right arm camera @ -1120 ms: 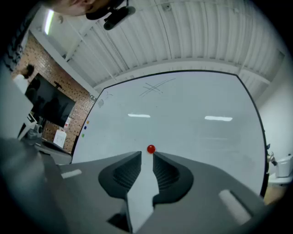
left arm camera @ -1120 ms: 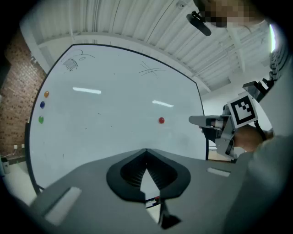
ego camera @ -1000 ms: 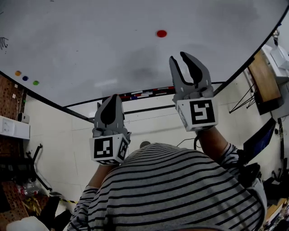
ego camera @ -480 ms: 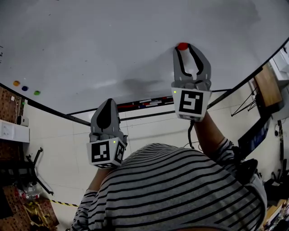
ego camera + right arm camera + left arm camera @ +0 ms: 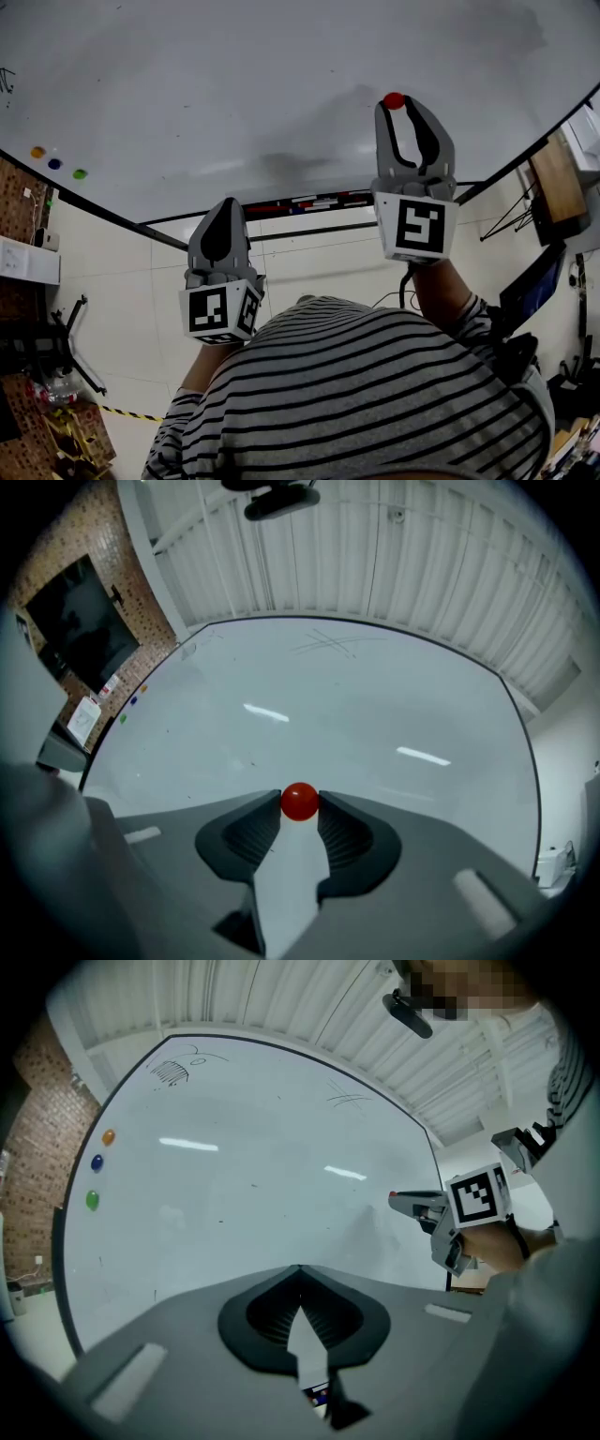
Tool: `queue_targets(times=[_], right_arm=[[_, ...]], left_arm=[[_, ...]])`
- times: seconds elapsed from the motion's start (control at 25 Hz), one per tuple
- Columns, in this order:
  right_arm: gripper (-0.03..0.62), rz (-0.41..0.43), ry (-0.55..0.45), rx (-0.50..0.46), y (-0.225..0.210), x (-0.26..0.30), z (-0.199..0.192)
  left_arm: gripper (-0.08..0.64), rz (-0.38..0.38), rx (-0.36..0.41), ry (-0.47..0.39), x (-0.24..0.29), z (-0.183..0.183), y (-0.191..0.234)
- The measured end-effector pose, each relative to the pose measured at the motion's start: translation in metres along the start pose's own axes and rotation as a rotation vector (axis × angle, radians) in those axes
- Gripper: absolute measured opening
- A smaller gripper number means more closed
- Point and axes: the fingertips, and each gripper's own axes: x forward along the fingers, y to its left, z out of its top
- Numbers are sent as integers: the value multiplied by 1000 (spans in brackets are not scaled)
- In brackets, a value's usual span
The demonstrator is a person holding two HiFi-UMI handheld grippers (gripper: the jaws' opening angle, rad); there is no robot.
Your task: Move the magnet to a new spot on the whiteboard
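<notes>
The red magnet point(image 5: 394, 100) sits on the whiteboard point(image 5: 234, 84), pinched between the tips of my right gripper point(image 5: 398, 105), which is shut on it. In the right gripper view the magnet point(image 5: 300, 801) fills the gap of that gripper point(image 5: 300, 808), with both jaws touching its sides. My left gripper point(image 5: 225, 211) hangs lower left, shut and empty, short of the board. In the left gripper view its jaws point(image 5: 300, 1269) meet, and the right gripper point(image 5: 403, 1196) shows at the board's right side.
Orange point(image 5: 37, 152), blue point(image 5: 54, 163) and green point(image 5: 80, 173) magnets sit at the whiteboard's left edge. A marker tray point(image 5: 309, 200) runs along the bottom. Scribbles mark the top of the board point(image 5: 173, 1071). A wooden stand point(image 5: 548, 159) is at right.
My right gripper has risen to the red magnet and closed round it, where a second ago it stood open below it. The left gripper has barely moved.
</notes>
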Motion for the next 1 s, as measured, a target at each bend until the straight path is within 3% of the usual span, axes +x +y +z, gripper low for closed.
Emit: queue_targets(times=[0.36, 0.68, 1.0], right_arm=[[124, 87, 66, 167, -28, -108, 0], [124, 117, 123, 232, -56, -194, -10], [124, 144, 130, 247, -62, -233, -10]], left_arm=[[17, -55, 39, -14, -26, 0, -71], [17, -68, 59, -36, -70, 1, -148], [15, -62, 70, -66, -104, 4, -179]])
